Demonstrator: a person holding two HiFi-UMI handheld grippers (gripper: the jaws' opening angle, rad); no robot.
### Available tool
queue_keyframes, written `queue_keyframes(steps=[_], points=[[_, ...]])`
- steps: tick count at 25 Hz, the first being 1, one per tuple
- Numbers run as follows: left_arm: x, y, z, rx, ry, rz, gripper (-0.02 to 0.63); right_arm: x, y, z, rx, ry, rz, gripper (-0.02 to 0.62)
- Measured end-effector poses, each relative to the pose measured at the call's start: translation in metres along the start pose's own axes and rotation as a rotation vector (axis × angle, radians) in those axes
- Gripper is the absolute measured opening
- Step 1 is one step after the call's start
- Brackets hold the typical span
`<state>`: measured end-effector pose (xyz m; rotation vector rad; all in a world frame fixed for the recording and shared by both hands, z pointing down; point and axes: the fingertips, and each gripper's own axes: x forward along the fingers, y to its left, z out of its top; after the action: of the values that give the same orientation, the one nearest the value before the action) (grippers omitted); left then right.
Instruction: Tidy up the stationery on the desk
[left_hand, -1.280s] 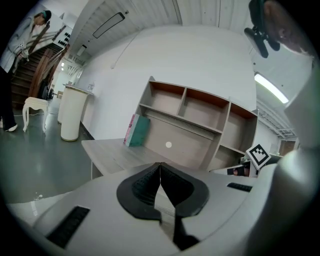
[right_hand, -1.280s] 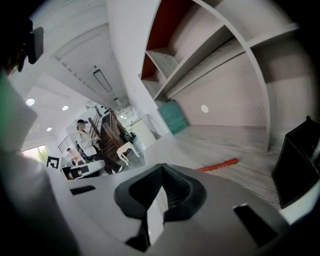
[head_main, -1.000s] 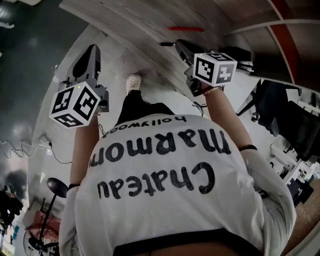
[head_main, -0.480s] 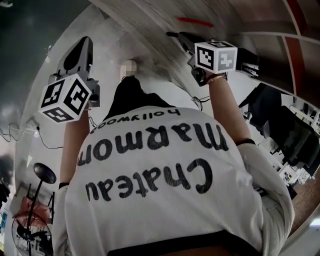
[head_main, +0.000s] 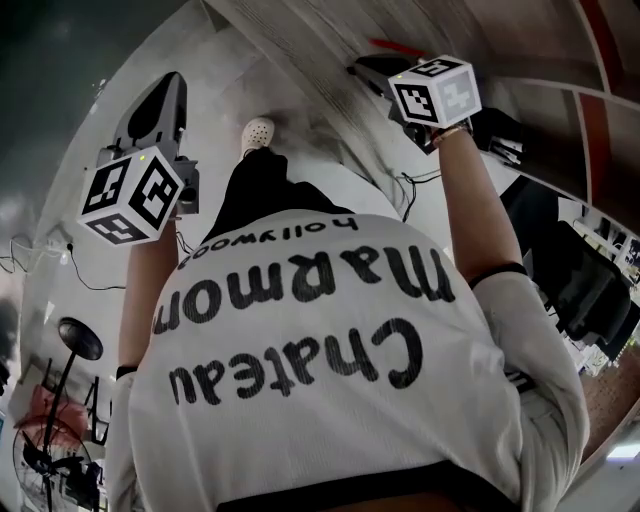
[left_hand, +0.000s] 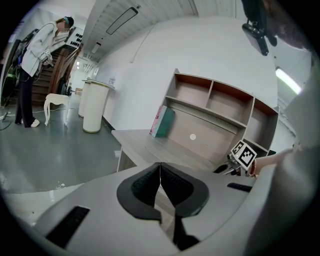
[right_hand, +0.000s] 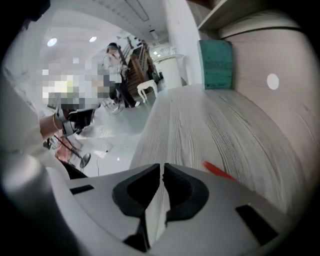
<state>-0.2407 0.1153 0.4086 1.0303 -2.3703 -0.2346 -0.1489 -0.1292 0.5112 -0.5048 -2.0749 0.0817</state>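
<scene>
A red pen (head_main: 398, 47) (right_hand: 220, 171) lies on the pale wood desk (head_main: 320, 60) (right_hand: 200, 120), just ahead and to the right of my right gripper (head_main: 372, 68) (right_hand: 162, 175). That gripper points down at the desk. Its jaws have just been opening and stand a narrow gap apart with nothing between them. A teal book (right_hand: 216, 64) (left_hand: 163, 121) leans against the hutch at the desk's far end. My left gripper (head_main: 165, 90) (left_hand: 160, 172) hangs over the floor off the desk's edge, shut on nothing.
A hutch with open shelves (left_hand: 220, 100) stands on the desk's back. On the floor are a white cylinder bin (left_hand: 93, 107), a white stool (left_hand: 56, 102) and a standing person (left_hand: 35, 55). Black chairs (head_main: 580, 280) are at the right and a lamp (head_main: 75, 340) at the left.
My right gripper has moved farther over the desk toward the red pen and has rolled. My left gripper has shifted slightly to the left.
</scene>
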Motion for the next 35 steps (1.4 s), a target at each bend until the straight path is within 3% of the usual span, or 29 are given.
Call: queue_keyframes(steps=[7,12,29,35], points=[[-0.001,0.018,-0.004,-0.022,0.007,0.031,0.017,0.017,-0.003,-0.004,-0.305,0.252,0.004,0.081],[-0.002,0.016,-0.004,-0.021,0.000,0.034,0.017,0.020,-0.008,-0.014,-0.449,0.352,-0.036,0.097],[-0.006,0.031,-0.013,-0.051,0.009,0.063,0.017,0.031,-0.008,-0.021,-0.610,0.545,0.007,0.121],[-0.007,0.033,-0.015,-0.051,0.004,0.067,0.017,0.035,-0.007,-0.024,-0.583,0.544,0.025,0.115]])
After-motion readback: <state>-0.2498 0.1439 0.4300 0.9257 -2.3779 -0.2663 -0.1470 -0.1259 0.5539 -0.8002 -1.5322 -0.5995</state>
